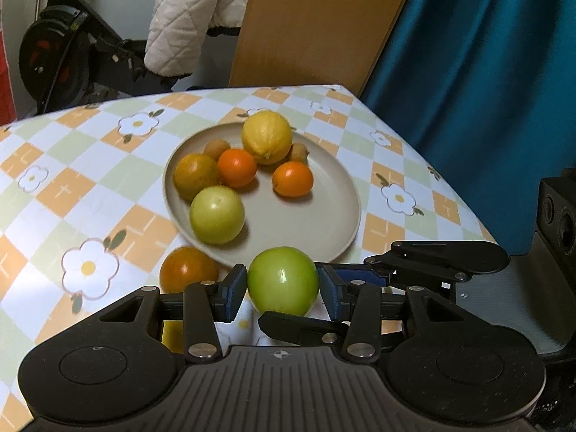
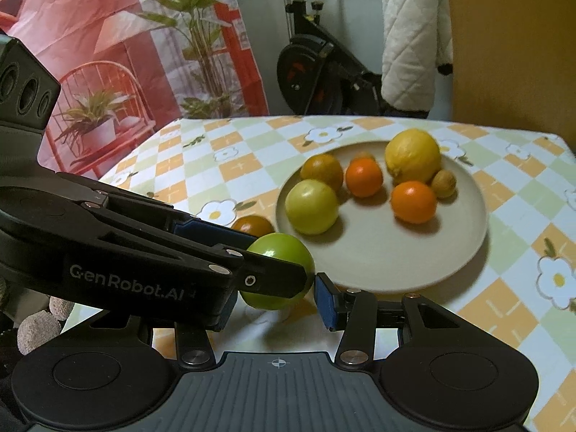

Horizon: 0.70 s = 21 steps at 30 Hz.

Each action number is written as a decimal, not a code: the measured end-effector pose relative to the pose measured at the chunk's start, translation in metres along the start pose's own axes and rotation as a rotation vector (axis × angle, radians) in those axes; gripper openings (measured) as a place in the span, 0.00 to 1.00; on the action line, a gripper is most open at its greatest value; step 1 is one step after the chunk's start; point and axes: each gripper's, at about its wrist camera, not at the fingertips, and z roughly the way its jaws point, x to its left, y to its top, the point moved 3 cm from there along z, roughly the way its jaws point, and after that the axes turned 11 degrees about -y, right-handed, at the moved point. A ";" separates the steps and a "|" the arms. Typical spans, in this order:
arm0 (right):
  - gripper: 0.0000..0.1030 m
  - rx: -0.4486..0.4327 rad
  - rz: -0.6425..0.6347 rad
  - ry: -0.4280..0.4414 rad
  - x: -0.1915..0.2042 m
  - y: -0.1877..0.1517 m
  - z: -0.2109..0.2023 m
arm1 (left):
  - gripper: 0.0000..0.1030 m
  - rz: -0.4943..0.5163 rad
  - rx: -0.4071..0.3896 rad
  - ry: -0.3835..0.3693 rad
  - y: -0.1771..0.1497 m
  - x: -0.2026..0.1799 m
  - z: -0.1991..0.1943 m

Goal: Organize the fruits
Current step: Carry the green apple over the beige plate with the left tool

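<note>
A beige plate (image 1: 316, 223) (image 2: 378, 262) holds a lemon (image 1: 266, 136) (image 2: 412, 154), two oranges (image 1: 292, 179) (image 2: 413, 201), a yellow-green fruit (image 1: 217, 215) (image 2: 311, 206), a dull orange fruit (image 1: 196, 176) and two small brown fruits. A green fruit (image 1: 283, 280) (image 2: 279, 255) sits at the plate's near rim between the pads of my left gripper (image 1: 284, 289), which touch its sides. My right gripper (image 2: 277, 304) is open around the same fruit, crossing the left gripper. A dark orange fruit (image 1: 188, 269) (image 2: 253, 224) lies on the tablecloth left of the plate.
The table has a checked floral cloth (image 1: 90, 194). Its far edge and right edge are near the plate. Behind stand an exercise bike (image 2: 316, 68), a wooden board (image 1: 316, 25), a teal curtain (image 1: 486, 72) and a hanging white quilted garment.
</note>
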 end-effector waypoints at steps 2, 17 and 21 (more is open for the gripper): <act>0.42 -0.010 -0.001 -0.009 -0.003 0.004 -0.001 | 0.45 0.006 -0.005 -0.001 0.004 -0.002 0.002; 0.42 -0.044 0.008 -0.076 -0.038 0.029 0.024 | 0.45 0.027 0.006 0.009 0.043 -0.003 0.039; 0.42 -0.043 0.013 -0.078 -0.045 0.036 0.036 | 0.45 0.012 0.003 0.017 0.050 0.003 0.046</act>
